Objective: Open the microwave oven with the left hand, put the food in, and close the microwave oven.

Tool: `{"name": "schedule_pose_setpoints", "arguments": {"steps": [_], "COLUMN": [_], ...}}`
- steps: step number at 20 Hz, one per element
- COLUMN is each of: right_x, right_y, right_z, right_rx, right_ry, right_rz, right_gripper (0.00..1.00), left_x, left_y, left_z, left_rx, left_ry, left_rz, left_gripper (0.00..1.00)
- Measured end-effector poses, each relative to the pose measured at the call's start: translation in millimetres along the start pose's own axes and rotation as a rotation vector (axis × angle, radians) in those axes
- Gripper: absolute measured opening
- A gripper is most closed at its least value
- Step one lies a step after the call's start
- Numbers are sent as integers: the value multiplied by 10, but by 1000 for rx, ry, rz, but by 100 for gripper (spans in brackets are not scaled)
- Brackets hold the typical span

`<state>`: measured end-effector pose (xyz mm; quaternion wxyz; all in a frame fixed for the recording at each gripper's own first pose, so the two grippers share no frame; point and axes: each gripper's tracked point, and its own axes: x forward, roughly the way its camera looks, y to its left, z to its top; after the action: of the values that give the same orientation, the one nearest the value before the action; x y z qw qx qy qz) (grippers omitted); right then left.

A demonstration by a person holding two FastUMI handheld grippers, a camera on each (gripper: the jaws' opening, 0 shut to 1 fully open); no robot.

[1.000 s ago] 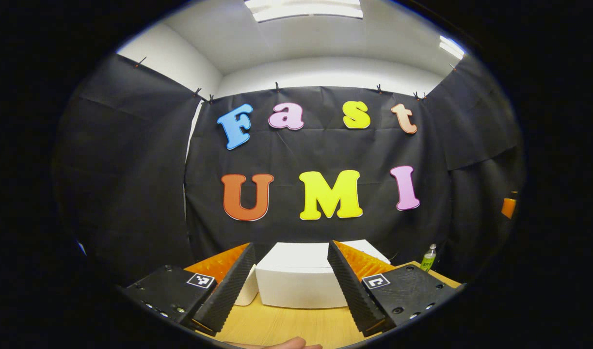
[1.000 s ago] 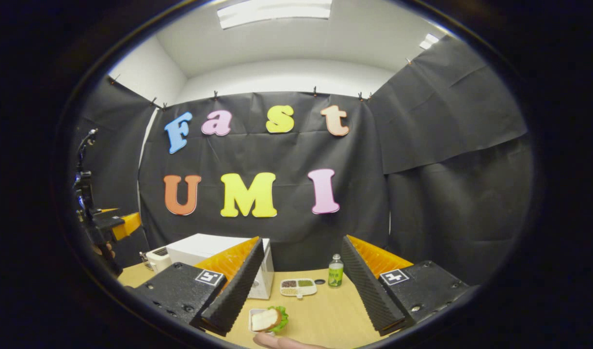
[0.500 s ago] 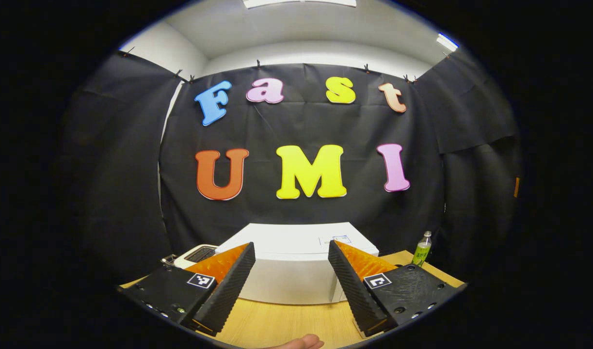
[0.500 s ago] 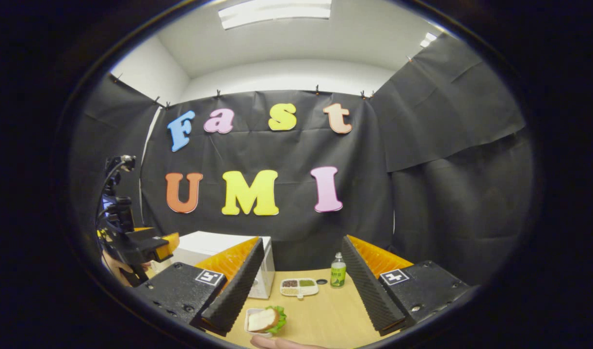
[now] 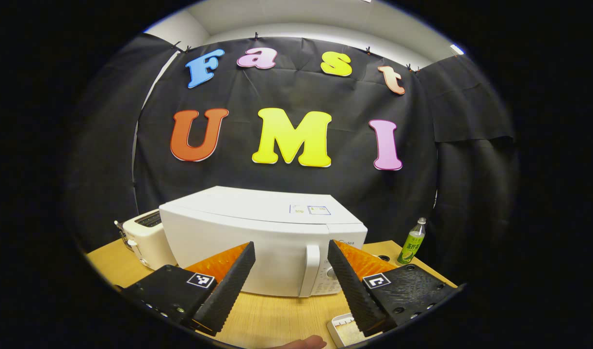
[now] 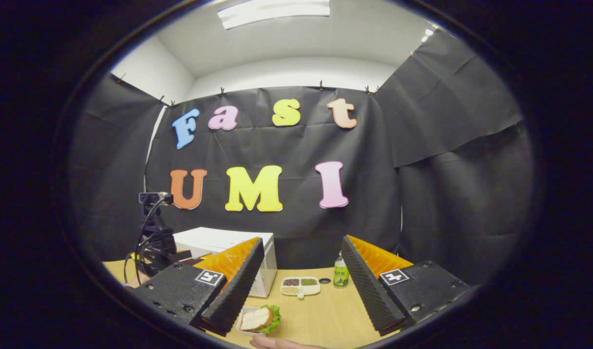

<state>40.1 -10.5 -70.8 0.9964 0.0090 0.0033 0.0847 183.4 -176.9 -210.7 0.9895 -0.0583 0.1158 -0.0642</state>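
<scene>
The white microwave (image 5: 257, 232) stands shut on the wooden table (image 5: 277, 317), its vertical handle (image 5: 309, 269) right of the door. My left gripper (image 5: 290, 244) is open, short of the microwave front, with the handle between its finger lines. In the right gripper view the microwave (image 6: 214, 238) sits at the left. The food, a sandwich with lettuce on a small white dish (image 6: 256, 320), lies just beyond my right gripper (image 6: 302, 240), which is open and empty. The left gripper (image 6: 153, 245) with its cables shows at the far left there.
A white toaster (image 5: 143, 237) stands left of the microwave. A green bottle (image 5: 412, 241) is at the back right, also the bottle (image 6: 341, 276) beside a divided snack dish (image 6: 300, 286). A white dish edge (image 5: 342, 329) lies by my left gripper's right finger.
My left gripper has dropped and closed in on the microwave, so its front and handle now show. The right gripper has barely shifted; both stay open.
</scene>
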Motion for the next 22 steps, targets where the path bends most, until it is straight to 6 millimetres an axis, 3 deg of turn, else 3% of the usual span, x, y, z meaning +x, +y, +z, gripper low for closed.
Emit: {"name": "schedule_pose_setpoints", "arguments": {"steps": [2,3,4,5,7,8,11,12,14,15,16,17,18,19,20,22], "right_x": [48,73,104,116,129,142,126,101,29,-16,-58,-98,-101,-108,-119,-117], "right_y": [-8,-14,-14,-8,25,17,-19,-27,46,88,120,146,144,150,148,135], "right_z": [-107,-160,-206,-232,-227,-230,-210,-174,-55,-8,17,43,24,2,-47,-85], "right_rx": [-27,-42,-52,-56,-35,-22,-8,-9,-6,-8,-16,-24,-36,-49,-59,-62], "right_ry": [4,11,14,15,-8,-22,-60,-82,-152,-182,-208,-224,-225,-217,-202,-175], "right_rz": [12,13,16,23,50,62,79,82,121,146,168,181,185,183,177,164], "right_gripper": [100,100,94,94,100,95,94,100,94,100,100,100,94,100,94,100], "left_x": [129,198,258,307,387,429,555,605,651,670,665,670,708,737,732,744], "left_y": [-57,-100,-122,-140,-193,-216,-241,-262,-200,-236,-253,-252,-253,-247,-245,-241], "left_z": [-199,-293,-378,-449,-546,-564,-683,-703,-697,-701,-685,-655,-651,-649,-644,-634], "left_rx": [5,10,16,26,39,44,49,47,39,29,25,25,32,43,49,58], "left_ry": [31,41,45,46,41,25,23,22,0,-5,-16,-28,-36,-42,-45,-52], "left_rz": [-5,-14,-17,-16,-14,-14,-3,-9,18,2,1,2,3,10,10,26], "left_gripper": [95,81,80,92,87,86,83,83,72,70,61,70,68,66,53,28]}}
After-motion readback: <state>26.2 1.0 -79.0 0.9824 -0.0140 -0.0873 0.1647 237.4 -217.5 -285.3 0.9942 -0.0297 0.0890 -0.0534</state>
